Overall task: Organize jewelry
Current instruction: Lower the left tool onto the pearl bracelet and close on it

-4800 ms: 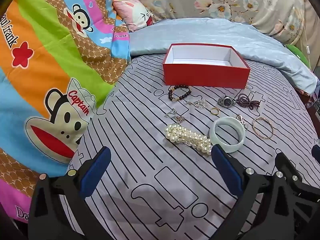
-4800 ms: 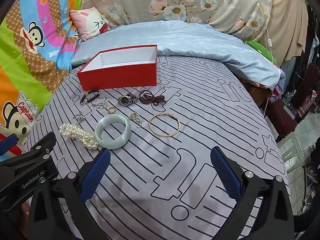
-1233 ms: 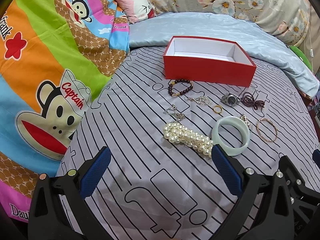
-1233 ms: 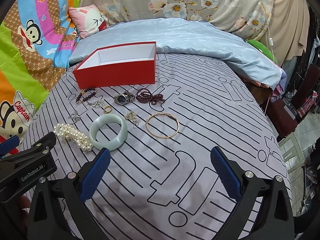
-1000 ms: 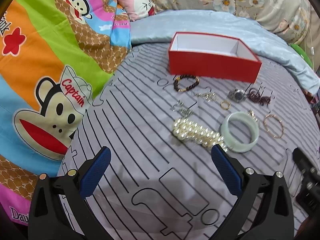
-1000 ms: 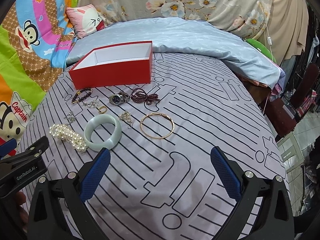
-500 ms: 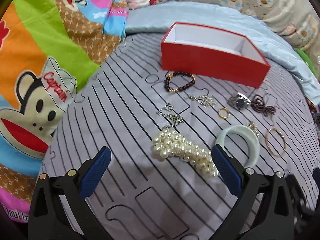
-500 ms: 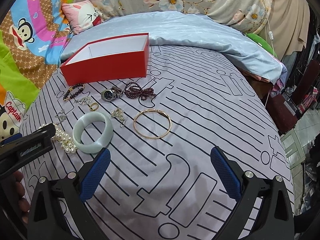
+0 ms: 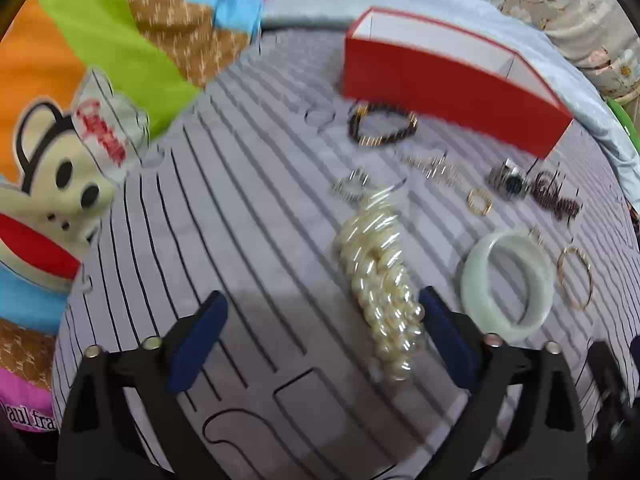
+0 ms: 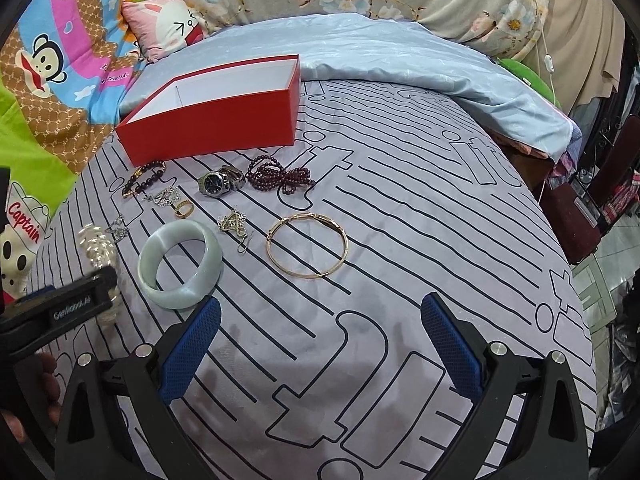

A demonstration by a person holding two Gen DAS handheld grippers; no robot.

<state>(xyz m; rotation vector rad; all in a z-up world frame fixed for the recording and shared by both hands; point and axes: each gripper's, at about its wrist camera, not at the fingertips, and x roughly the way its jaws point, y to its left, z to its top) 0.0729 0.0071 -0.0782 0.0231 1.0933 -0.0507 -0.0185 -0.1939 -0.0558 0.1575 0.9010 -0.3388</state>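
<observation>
Red box (image 10: 216, 120), grey black-lined sheet (image 10: 400, 240), prob. pale-green bangle (image 10: 180, 264)

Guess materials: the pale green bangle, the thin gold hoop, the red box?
Pale green bangle: jade-like stone or glass, glossy, milky translucent. Thin gold hoop: polished gold-toned metal, thin band with a flat bar section. Red box: matte red card or paperboard, white inside, crisp thin walls.

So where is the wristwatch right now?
In the right wrist view the wristwatch lies on the bedspread before the red box, left of the dark red beads.
</observation>
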